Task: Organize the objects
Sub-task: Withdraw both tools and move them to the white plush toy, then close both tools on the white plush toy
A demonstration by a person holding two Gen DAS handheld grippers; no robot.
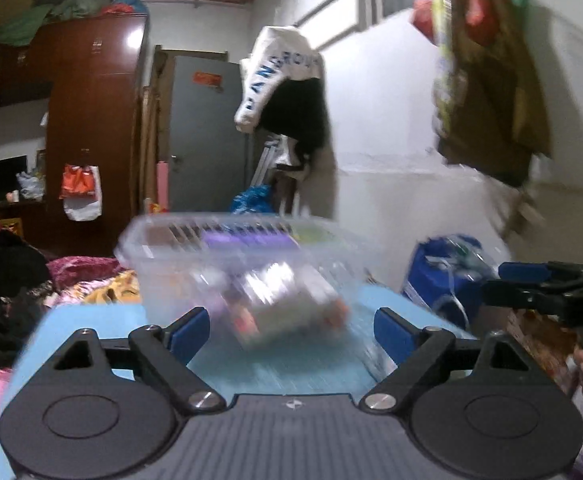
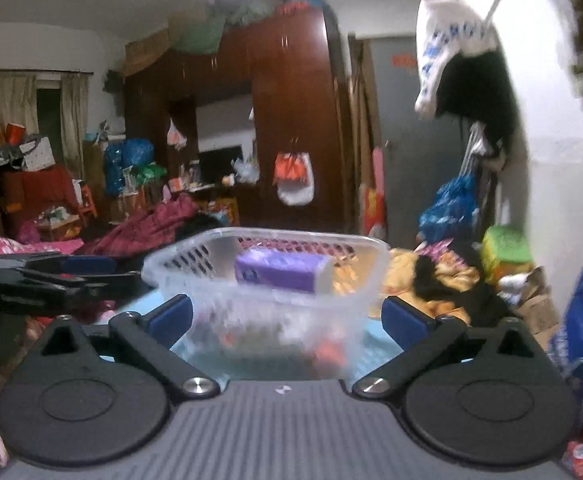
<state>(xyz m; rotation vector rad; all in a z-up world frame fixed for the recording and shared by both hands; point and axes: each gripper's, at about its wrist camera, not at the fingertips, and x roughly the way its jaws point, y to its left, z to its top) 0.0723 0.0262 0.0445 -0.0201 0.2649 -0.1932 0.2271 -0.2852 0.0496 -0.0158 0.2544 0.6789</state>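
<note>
A clear plastic basket (image 1: 235,264) stands on a light blue surface (image 1: 91,320), just ahead of both grippers; it also shows in the right wrist view (image 2: 267,280). It holds a purple tissue pack (image 2: 283,270) and blurred small items with orange and white parts. My left gripper (image 1: 291,328) is open and empty, its blue pads (image 1: 189,330) level with the basket's near wall. My right gripper (image 2: 287,316) is open and empty, its pads (image 2: 401,318) flanking the basket's base. The right gripper shows at the left view's right edge (image 1: 547,288). Both views are motion-blurred.
A blue bag (image 1: 447,276) sits right of the surface by a white wall. Piled bedding and clothes (image 2: 431,276) lie behind and beside the basket. A brown wardrobe (image 1: 91,120), a grey door (image 1: 207,136) and hanging bags (image 1: 487,72) fill the background.
</note>
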